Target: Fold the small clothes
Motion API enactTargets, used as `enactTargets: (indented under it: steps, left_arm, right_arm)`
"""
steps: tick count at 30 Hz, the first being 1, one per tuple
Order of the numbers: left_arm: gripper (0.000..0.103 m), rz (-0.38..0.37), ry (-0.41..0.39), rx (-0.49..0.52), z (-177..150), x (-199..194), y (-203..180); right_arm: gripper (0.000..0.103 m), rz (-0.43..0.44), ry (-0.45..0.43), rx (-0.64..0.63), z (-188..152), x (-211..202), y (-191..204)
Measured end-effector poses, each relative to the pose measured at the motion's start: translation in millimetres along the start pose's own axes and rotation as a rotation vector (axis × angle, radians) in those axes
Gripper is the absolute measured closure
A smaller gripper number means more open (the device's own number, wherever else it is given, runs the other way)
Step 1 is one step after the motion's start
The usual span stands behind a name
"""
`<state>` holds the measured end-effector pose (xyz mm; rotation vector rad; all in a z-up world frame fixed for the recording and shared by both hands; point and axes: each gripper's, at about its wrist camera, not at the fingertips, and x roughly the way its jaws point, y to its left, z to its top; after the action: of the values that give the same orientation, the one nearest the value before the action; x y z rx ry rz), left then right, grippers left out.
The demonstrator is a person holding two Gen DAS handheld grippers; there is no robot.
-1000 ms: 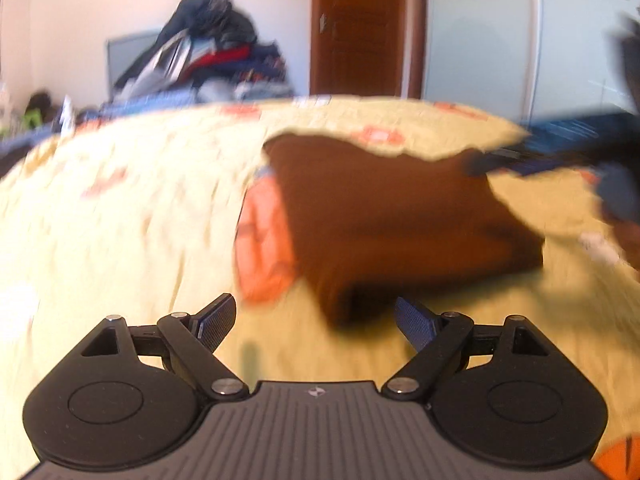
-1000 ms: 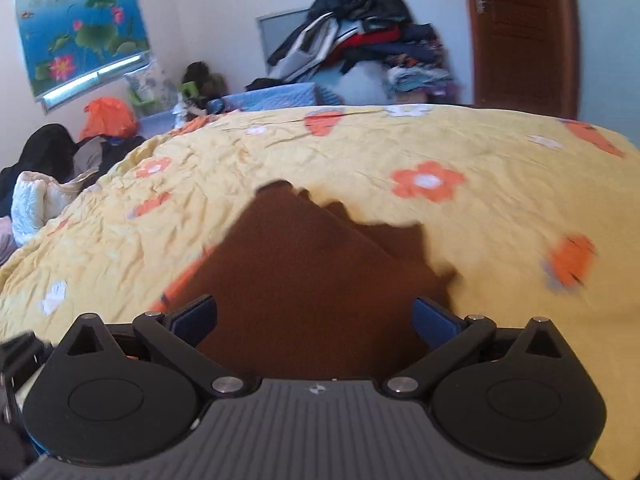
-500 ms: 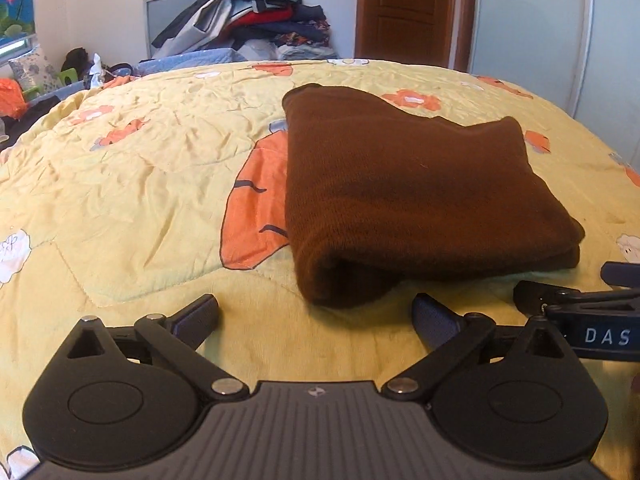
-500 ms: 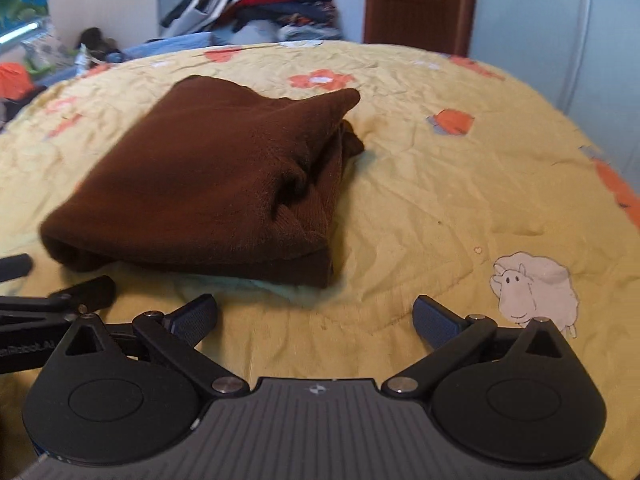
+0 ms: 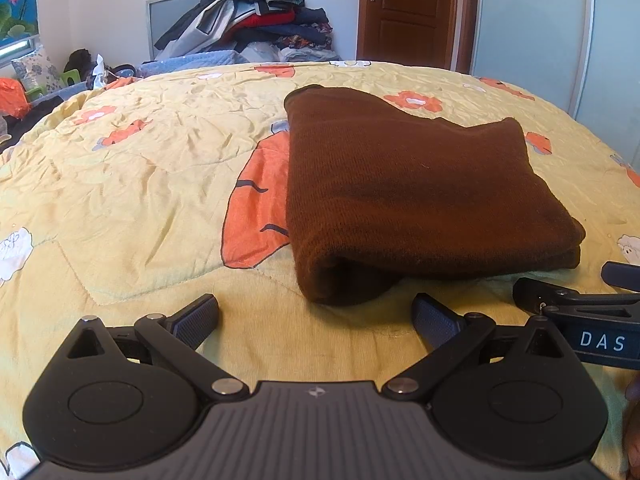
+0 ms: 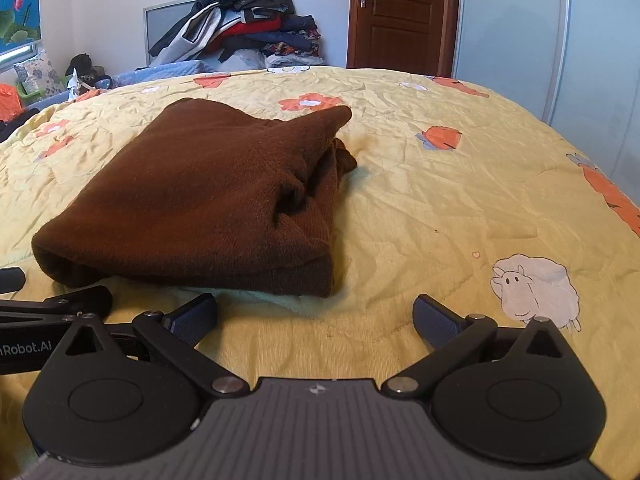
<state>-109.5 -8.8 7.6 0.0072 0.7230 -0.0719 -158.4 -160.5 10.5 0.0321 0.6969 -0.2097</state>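
A brown knit garment [image 5: 408, 192] lies folded into a thick rectangle on the yellow flowered quilt [image 5: 132, 184]. In the right wrist view the same brown garment [image 6: 208, 200] shows layered edges on its right side. My left gripper [image 5: 316, 314] stands open just short of the garment's near fold, nothing between its fingers. My right gripper [image 6: 316, 316] is open too, low over the quilt, in front of the garment's near right corner. Each gripper's side shows in the other's view: the right gripper [image 5: 580, 312] at the right edge, the left gripper [image 6: 52, 308] at the left edge.
A heap of clothes [image 5: 256, 20] is piled against the far wall beyond the bed. A brown door [image 5: 408, 12] and a pale wardrobe [image 5: 540, 32] stand at the back right. Clutter [image 5: 24, 92] lies off the bed's left side. A sheep print [image 6: 536, 292] marks the quilt.
Both grippers let go of the garment and drew back toward the bed's near side. The garment dropped flat on the quilt. Over the last half second nothing moved.
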Motion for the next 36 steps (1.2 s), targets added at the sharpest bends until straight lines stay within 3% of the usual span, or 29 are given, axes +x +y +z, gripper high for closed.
enactTargets:
  steps: [36]
  left_arm:
    - [0.000, 0.001, -0.006, -0.001, -1.5, -0.6, -0.1]
  right_arm:
    - [0.000, -0.007, -0.003, 0.002, -1.7, -2.1, 1.6]
